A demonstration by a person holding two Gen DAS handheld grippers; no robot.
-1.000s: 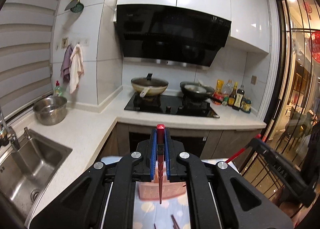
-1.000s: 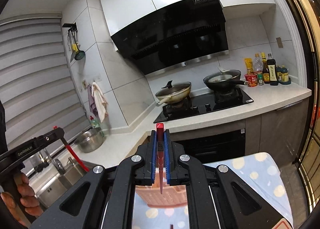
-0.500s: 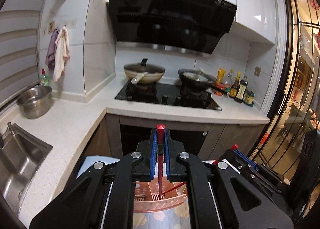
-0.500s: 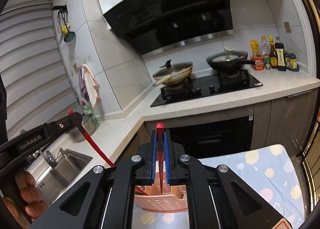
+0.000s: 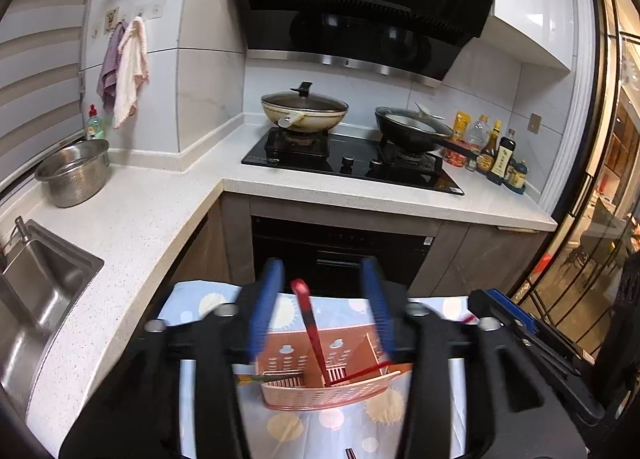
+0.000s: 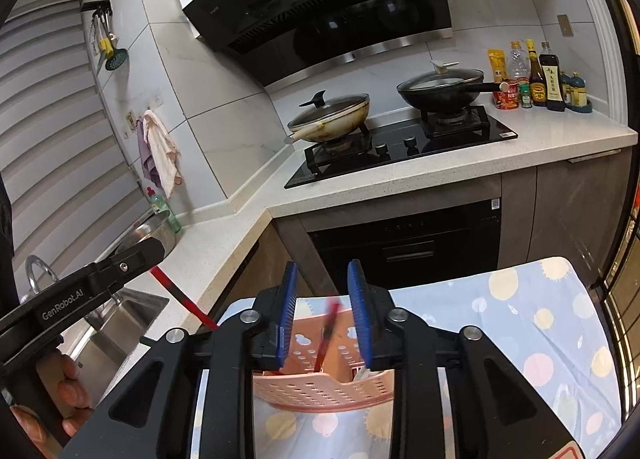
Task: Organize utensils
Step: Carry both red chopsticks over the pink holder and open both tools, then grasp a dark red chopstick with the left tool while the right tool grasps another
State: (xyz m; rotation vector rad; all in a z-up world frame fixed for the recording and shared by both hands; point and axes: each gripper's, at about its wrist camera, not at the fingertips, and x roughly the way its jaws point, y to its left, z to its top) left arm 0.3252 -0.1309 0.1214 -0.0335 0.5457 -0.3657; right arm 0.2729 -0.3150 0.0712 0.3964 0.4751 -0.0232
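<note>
Chopsticks stand dropped inside the pink basket [image 5: 320,395]: left gripper [image 5: 324,299] and right gripper [image 6: 322,311] both spread, one red chopstick [image 5: 310,333] leaning, more apparently left nearby.

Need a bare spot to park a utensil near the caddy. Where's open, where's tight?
Open: the dotted blue tablecloth right of the pink slotted plastic caddy, and the white speckled countertop between the steel colander bowl and the black gas hob. Tight: the caddy itself, and the bottle cluster right of the hob.

2 lidded pans [image 5: 304,111] on the black hob [image 5: 352,165], steel bowl [image 5: 74,175] beside the sink [image 5: 38,291].
</note>
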